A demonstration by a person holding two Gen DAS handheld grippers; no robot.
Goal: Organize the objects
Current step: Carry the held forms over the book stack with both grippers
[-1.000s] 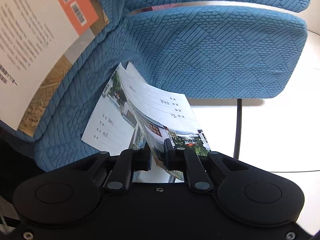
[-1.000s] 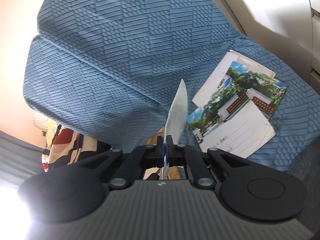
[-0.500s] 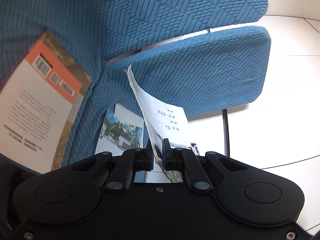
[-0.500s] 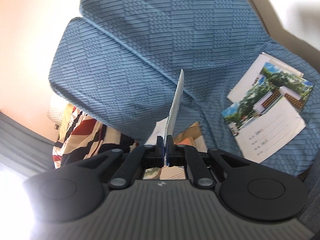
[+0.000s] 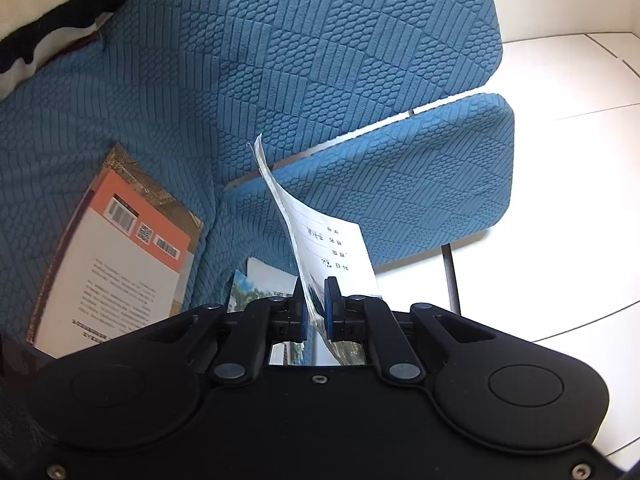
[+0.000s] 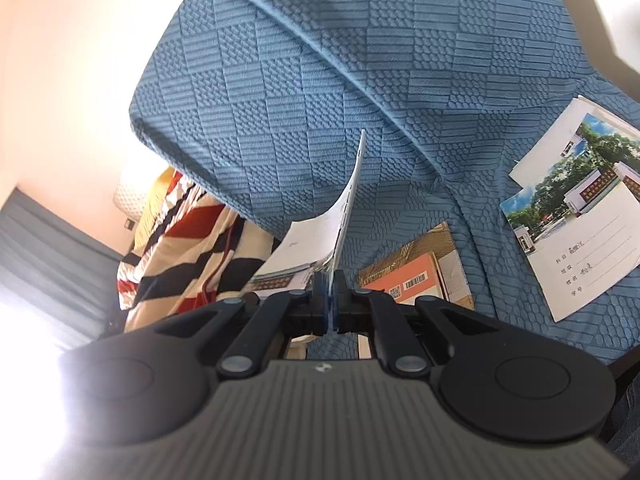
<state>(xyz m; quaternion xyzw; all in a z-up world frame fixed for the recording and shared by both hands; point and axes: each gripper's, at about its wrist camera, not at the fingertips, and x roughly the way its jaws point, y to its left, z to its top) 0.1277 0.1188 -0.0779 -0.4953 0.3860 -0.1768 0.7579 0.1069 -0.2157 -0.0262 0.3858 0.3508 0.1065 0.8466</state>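
My left gripper [image 5: 315, 304] is shut on a thin white exercise booklet [image 5: 320, 236] that stands on edge and curls up and leftward above the blue sofa [image 5: 280, 80]. Below it a second booklet with a photo cover [image 5: 260, 286] lies on the seat, partly hidden by the gripper. My right gripper [image 6: 330, 292] is shut on another thin booklet [image 6: 344, 208], held edge-on and bent. Two more photo-cover booklets [image 6: 576, 208] lie overlapped on the seat at the right of the right wrist view.
An orange and white book [image 5: 116, 256] lies on the seat at the left, also seen as an orange book [image 6: 416, 276] under the right gripper. A striped red, black and cream cloth [image 6: 180, 236] hangs beside the sofa. White floor [image 5: 560, 200] and a dark chair leg [image 5: 450, 276] lie right.
Both grippers have risen and drawn back from the sofa with their booklets. The left gripper's booklet left the seat and turned on edge. The orange book now lies lower left in its view.
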